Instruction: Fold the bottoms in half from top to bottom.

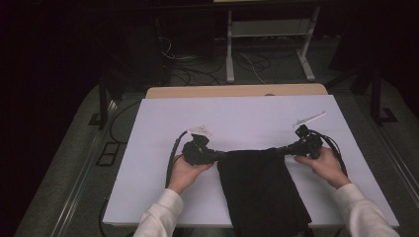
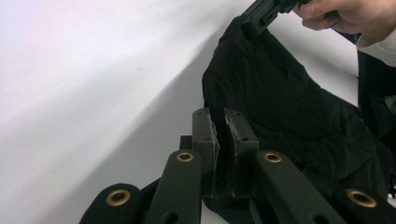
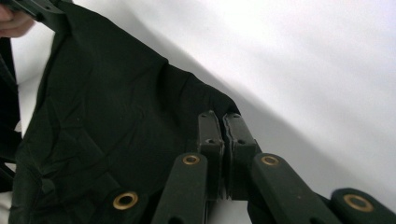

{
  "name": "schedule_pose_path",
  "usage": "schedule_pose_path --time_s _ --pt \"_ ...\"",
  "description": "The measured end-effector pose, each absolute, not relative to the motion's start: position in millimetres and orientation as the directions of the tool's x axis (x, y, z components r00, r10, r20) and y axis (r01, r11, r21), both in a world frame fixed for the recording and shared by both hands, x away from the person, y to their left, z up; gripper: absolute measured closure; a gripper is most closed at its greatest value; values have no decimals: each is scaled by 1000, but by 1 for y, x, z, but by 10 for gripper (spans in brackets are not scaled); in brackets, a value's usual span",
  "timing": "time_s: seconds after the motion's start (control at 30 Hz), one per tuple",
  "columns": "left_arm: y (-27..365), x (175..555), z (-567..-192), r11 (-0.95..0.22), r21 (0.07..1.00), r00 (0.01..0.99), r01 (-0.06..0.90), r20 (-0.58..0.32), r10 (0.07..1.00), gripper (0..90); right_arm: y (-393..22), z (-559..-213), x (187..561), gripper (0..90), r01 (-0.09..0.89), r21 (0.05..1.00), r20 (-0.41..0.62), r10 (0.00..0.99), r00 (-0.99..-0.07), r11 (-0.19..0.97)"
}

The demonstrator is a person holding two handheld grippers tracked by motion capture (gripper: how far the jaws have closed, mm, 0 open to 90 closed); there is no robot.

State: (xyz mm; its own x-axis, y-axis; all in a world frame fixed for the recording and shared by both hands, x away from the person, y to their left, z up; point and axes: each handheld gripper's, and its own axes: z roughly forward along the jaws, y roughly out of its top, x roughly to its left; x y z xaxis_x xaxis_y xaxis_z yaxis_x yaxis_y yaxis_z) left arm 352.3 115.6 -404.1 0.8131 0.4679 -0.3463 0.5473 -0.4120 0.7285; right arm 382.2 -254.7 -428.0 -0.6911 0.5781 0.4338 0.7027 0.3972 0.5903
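The black cloth (image 1: pixel 259 190) lies on the white table (image 1: pixel 148 163) with its top edge lifted and stretched between the two grippers, its lower part hanging off the near edge. The left gripper (image 2: pixel 219 128) has its jaws pinched tight on one top corner, the right gripper (image 3: pixel 222 128) likewise on the other (only fabric between the pads). To spread it well, I'd judge both hands should hold even tension and equal height, so the edge stays straight.

One black cloth (image 1: pixel 259 190) is counted on one white table (image 1: pixel 237 116). Two grippers are seen, the left gripper (image 1: pixel 217 157) and the right gripper (image 1: pixel 282 149), each held in one hand, two hands (image 1: pixel 185 170) in all.
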Motion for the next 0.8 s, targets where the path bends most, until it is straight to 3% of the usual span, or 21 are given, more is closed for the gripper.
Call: schedule_pose_path --time_s 0.47,0.8 --pt "127 388 -391 -448 728 811 519 -255 526 830 -227 -425 402 860 727 595 410 648 -642 344" --pt "123 425 -393 -430 729 794 533 -256 552 829 -229 -425 420 860 747 601 410 691 -595 286"
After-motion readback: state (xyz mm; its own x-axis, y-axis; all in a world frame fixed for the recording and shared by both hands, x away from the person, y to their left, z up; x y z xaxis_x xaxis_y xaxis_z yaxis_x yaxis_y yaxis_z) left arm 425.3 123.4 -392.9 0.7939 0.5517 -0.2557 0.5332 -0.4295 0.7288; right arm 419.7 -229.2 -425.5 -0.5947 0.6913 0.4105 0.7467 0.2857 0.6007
